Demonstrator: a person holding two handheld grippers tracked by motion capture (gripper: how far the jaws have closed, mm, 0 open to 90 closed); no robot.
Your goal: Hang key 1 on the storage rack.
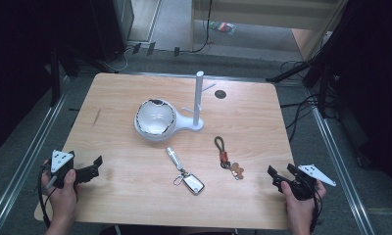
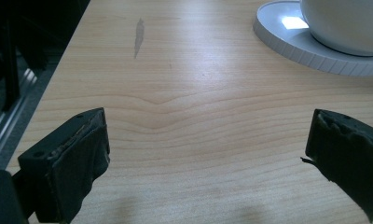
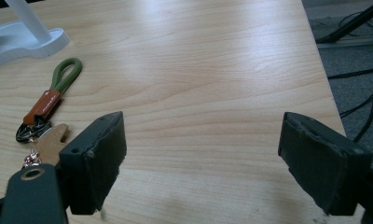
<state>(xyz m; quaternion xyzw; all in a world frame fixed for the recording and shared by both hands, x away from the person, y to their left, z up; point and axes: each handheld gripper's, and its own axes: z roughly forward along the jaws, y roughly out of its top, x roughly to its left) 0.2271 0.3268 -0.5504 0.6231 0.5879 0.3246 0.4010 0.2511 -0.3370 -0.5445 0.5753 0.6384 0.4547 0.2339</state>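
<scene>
On the wooden table (image 1: 125,196) stands a white stand with a bowl (image 1: 156,117) and an upright post with pegs (image 1: 198,98). In front of it lie a silver car key with a metal cylinder fob (image 1: 185,175) and a green-looped keychain with a brown leather tab (image 1: 225,155). My left gripper (image 1: 92,167) rests at the table's near left corner, open and empty, with the stand's base (image 2: 315,49) ahead to its right. My right gripper (image 1: 278,175) sits at the near right, open and empty, with the green-looped keychain (image 3: 47,105) to the left of its jaws.
A small dark round mark (image 1: 220,94) is near the table's far edge. Cables (image 1: 302,110) and dark stands crowd the floor to the right, and metal rails (image 1: 22,166) run along both sides. A grey streak (image 2: 138,37) marks the wood at far left.
</scene>
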